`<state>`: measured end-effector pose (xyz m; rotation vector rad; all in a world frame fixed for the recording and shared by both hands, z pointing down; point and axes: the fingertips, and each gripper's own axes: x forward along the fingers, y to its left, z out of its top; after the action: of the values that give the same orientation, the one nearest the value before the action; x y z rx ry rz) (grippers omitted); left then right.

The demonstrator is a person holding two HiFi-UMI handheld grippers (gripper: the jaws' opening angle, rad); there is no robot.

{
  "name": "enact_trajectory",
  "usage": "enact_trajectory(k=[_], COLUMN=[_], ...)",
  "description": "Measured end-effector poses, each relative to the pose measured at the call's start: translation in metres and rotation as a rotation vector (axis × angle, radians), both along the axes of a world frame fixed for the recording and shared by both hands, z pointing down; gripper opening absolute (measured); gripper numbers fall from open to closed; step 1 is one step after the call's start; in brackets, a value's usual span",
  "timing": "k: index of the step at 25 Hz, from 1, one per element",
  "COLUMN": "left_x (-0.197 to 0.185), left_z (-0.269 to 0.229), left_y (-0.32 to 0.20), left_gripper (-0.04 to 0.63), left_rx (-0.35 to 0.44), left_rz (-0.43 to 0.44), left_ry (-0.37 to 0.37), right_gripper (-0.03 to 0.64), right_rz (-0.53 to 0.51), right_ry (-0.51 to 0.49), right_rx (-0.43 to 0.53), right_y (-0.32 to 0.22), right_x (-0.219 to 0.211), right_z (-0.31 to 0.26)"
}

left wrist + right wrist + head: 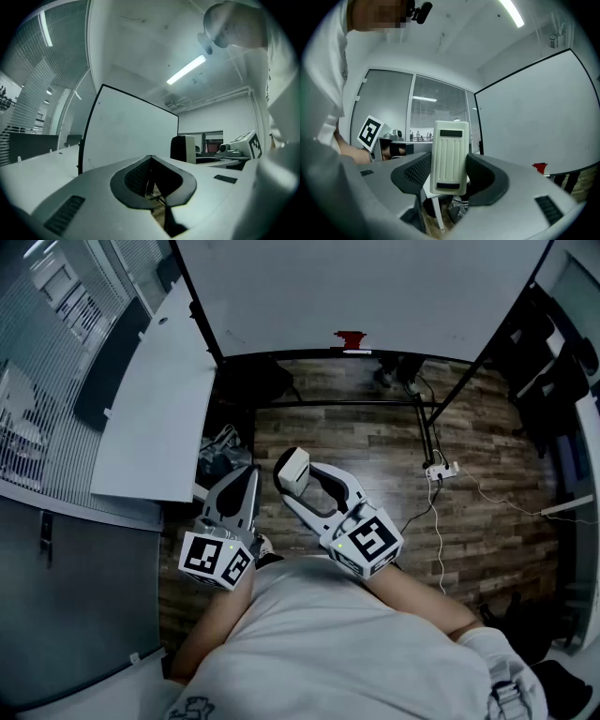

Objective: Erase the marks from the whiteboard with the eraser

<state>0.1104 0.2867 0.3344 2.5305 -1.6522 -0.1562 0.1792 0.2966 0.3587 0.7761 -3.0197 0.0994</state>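
The whiteboard stands ahead of me on a black frame, and its surface looks blank in every view. A small red object rests on its bottom ledge, and the right gripper view shows that red object too. My right gripper is held low in front of my body, shut on a cream ribbed eraser that stands upright between its jaws. My left gripper is beside it, shut and holding nothing. From the left gripper view the whiteboard is ahead and the eraser is to the right.
A white desk runs along the left, beside a glass wall with blinds. On the wooden floor lies a power strip with trailing cables. Dark chairs stand at the right. The board's black crossbar spans the floor ahead.
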Motion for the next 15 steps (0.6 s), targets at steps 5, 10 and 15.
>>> enact_trajectory(k=[5,10,15], left_x=[-0.007,-0.014,-0.034], left_z=[0.002,-0.001,0.001], left_y=[0.002,0.004,-0.003], left_gripper=[0.008,0.008,0.008], left_rx=[0.006,0.004,0.000], left_rz=[0.004,0.010,0.011], left_ry=[0.003,0.007,0.020], right_gripper=[0.235,0.235,0.235], right_rz=[-0.016,-0.004,-0.005], right_ry=[0.007,0.009,0.012], right_rx=[0.007,0.002,0.003], right_y=[0.003,0.005,-0.002], right_x=[-0.008,-0.017,-0.035], right_z=[-0.001,0.000,0.001])
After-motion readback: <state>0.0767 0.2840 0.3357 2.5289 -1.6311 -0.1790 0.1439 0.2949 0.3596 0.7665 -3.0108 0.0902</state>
